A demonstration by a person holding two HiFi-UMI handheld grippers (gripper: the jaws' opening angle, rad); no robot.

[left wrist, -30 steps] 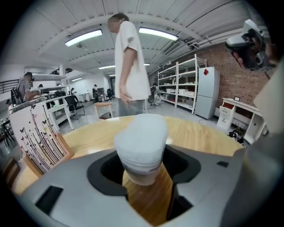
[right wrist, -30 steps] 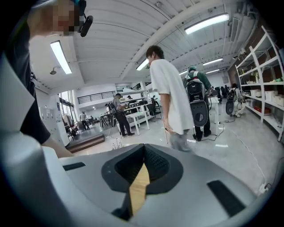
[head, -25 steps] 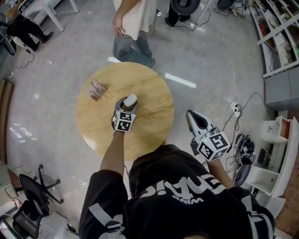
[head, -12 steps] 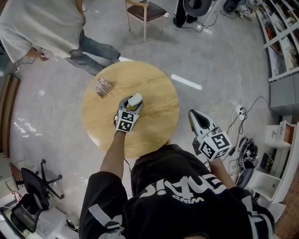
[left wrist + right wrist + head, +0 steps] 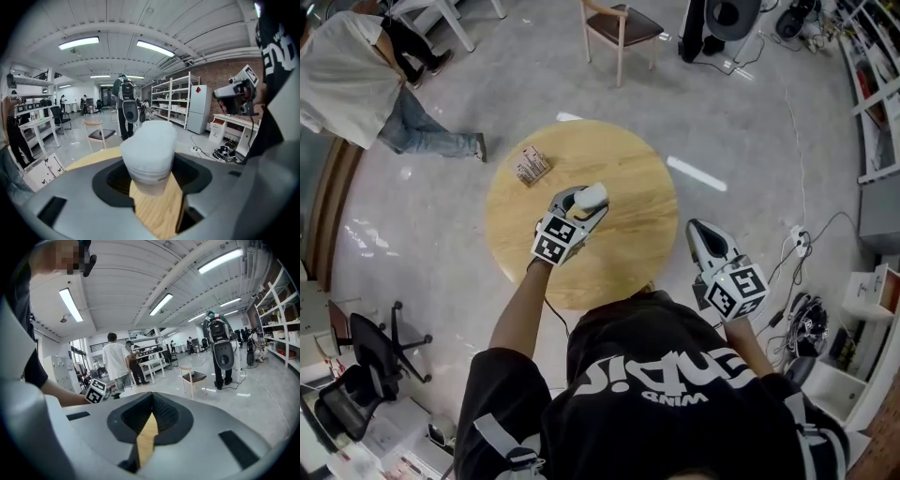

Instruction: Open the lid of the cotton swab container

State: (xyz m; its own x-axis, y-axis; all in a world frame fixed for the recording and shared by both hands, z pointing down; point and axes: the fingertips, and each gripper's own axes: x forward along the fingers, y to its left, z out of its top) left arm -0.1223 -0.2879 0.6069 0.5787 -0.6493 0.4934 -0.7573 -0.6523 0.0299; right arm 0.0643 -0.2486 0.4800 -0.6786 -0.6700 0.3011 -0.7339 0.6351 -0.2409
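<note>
The cotton swab container [image 5: 592, 196] is a small tub with a white lid, near the middle of the round wooden table [image 5: 633, 248]. My left gripper [image 5: 584, 202] is shut on it, one jaw on each side. In the left gripper view the container [image 5: 150, 147] fills the gap between the jaws, its lid closed and its base just over the tabletop. My right gripper [image 5: 701, 236] is shut with nothing in it and hangs off the table's right edge, apart from the container. The right gripper view shows its jaws meeting over a strip of table wood [image 5: 146, 439].
A small printed box [image 5: 532, 164] lies on the table's far left. A wooden chair [image 5: 619, 23] stands beyond the table. A person [image 5: 356, 80] is at the upper left. An office chair [image 5: 375, 352] is at the lower left, and shelving and cables [image 5: 802, 314] are at the right.
The person behind the table has walked off to the left. My left gripper has kept its hold on the container at the table's middle. The right gripper has stayed shut beside the table.
</note>
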